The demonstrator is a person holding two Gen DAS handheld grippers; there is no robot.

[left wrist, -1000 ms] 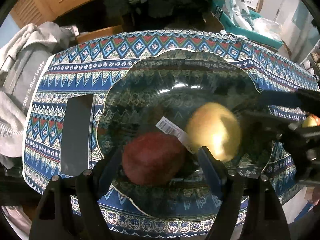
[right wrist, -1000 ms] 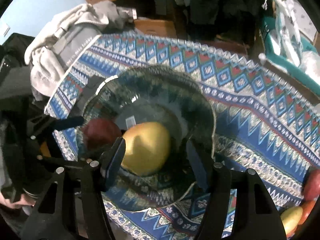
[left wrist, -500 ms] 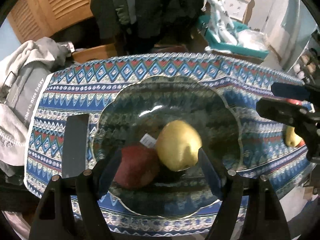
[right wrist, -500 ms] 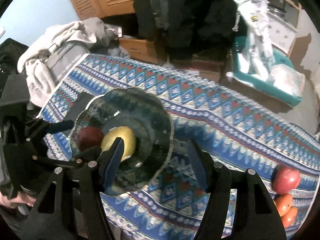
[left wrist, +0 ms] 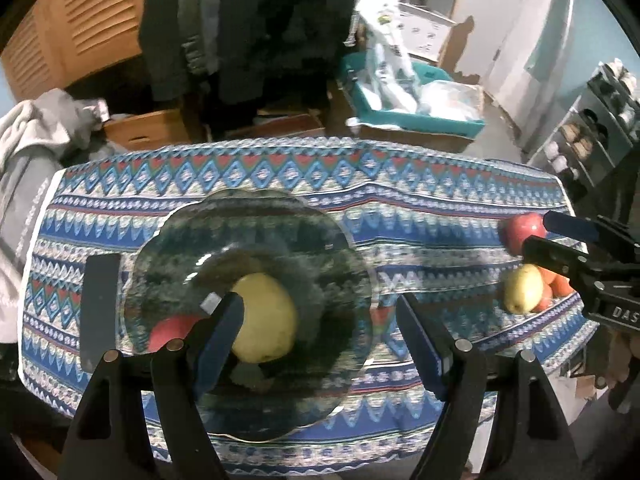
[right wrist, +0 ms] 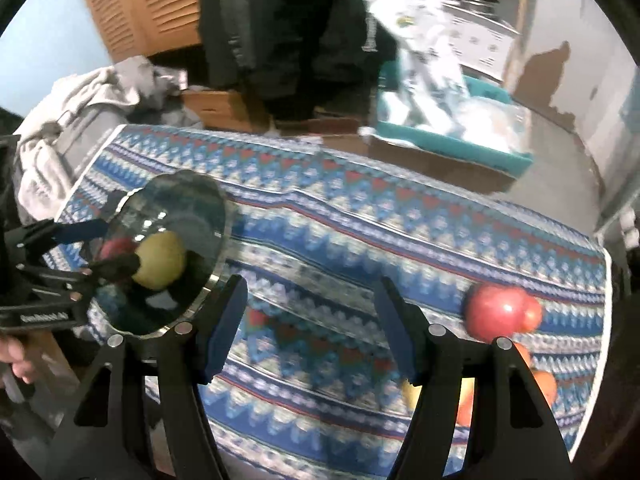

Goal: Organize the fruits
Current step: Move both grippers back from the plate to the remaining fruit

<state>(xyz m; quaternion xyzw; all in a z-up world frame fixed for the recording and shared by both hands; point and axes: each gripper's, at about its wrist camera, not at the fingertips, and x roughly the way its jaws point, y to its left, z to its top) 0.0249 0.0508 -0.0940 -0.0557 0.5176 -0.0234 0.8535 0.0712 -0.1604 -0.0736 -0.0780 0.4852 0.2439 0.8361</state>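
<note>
Both jaws stand open, gripping nothing. Left gripper [left wrist: 320, 332] hangs over the glass plate [left wrist: 344, 240] holding a yellow apple [left wrist: 266, 328] and a red apple [left wrist: 172, 330]. Right gripper [right wrist: 310, 322] hangs over bare tablecloth [right wrist: 400, 216]; loose fruit [right wrist: 498, 312] lies at four o'clock.

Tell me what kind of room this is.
Probably a cluttered room in a home, used for storage: a table under a patterned tablecloth, dark coats hanging behind it, and a shoe rack by the wall.
</note>
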